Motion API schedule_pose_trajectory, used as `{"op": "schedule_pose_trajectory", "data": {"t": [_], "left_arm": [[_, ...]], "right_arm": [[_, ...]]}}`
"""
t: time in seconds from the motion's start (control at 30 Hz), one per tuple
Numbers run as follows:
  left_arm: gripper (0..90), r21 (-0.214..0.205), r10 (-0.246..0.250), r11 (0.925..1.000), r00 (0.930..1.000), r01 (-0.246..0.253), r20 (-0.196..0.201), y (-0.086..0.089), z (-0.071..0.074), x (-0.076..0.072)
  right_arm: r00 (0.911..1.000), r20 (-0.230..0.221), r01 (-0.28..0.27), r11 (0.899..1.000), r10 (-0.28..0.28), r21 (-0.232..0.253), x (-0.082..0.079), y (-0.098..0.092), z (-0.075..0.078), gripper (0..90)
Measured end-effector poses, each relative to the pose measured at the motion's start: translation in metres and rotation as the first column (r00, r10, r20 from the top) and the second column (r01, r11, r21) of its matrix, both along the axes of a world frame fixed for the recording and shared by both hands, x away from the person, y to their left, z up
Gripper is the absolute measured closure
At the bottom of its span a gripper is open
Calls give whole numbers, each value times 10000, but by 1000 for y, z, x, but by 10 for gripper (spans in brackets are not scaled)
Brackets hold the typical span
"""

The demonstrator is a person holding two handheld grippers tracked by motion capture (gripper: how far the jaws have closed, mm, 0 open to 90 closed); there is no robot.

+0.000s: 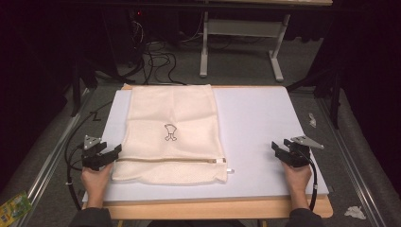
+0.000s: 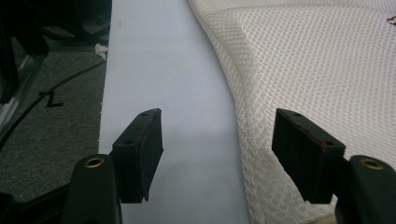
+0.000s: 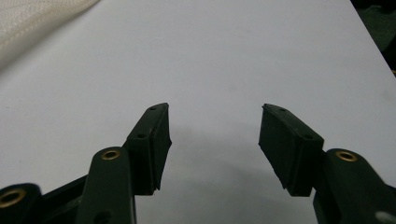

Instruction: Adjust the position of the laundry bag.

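A cream mesh laundry bag point(image 1: 171, 132) lies flat on the left half of the white table top point(image 1: 260, 123), with a small dark drawing in its middle and a zipper point(image 1: 170, 160) running along its near end. My left gripper point(image 1: 115, 152) rests at the bag's near left corner, open, with its jaws straddling the bag's left edge point(image 2: 243, 121). Over bare white surface near the table's right edge, my right gripper point(image 1: 275, 147) is open and holds nothing; the bag point(image 3: 28, 23) shows far off at the upper left of the right gripper view.
The white top sits on a wooden board point(image 1: 213, 208) whose edge shows at the front. Grey carpet surrounds the table, with cables point(image 1: 161, 61) and a white desk frame point(image 1: 246, 42) behind it. A green packet point(image 1: 14, 205) lies on the floor at the lower left.
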State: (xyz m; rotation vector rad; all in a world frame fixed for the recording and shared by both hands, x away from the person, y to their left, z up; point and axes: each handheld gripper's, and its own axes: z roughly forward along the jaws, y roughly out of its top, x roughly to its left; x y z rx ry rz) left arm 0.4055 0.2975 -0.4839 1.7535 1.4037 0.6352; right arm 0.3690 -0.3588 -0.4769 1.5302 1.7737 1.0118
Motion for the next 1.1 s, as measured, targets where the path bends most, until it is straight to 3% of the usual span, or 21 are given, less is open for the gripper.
{"op": "schedule_pose_trajectory", "data": {"t": [0.17, 0.47, 0.67, 0.77, 0.97, 1.1], "left_arm": [[343, 51, -85, 10000, 10000, 85, -1, 0, 0, 0], [331, -14, -75, 10000, 10000, 75, 27, 0, 0, 0], [350, -307, -276, 9992, 9996, 274, -84, 3, 0, 2], [359, -384, -321, 9988, 9994, 315, -143, 4, 1, 2], [361, -623, -360, 9975, 9989, 342, -290, 5, 2, 1], [361, -636, -552, 9966, 9980, 532, -303, 2, 8, 0]], "right_arm": [[9999, -3, -114, 9999, 114, 51, 0, 0, 0, 504], [9998, 61, -187, 9998, 186, 89, -1, 0, 1, 497], [9998, 122, -176, 9997, 173, 195, 0, -3, 1, 495], [10000, 5, 5, 9992, -5, 395, 0, -3, 1, 500], [9997, -251, -4, 9995, 12, 330, 2, -3, 4, 520], [9990, -272, -345, 9982, 359, 495, 3, 4, 8, 516]]}}
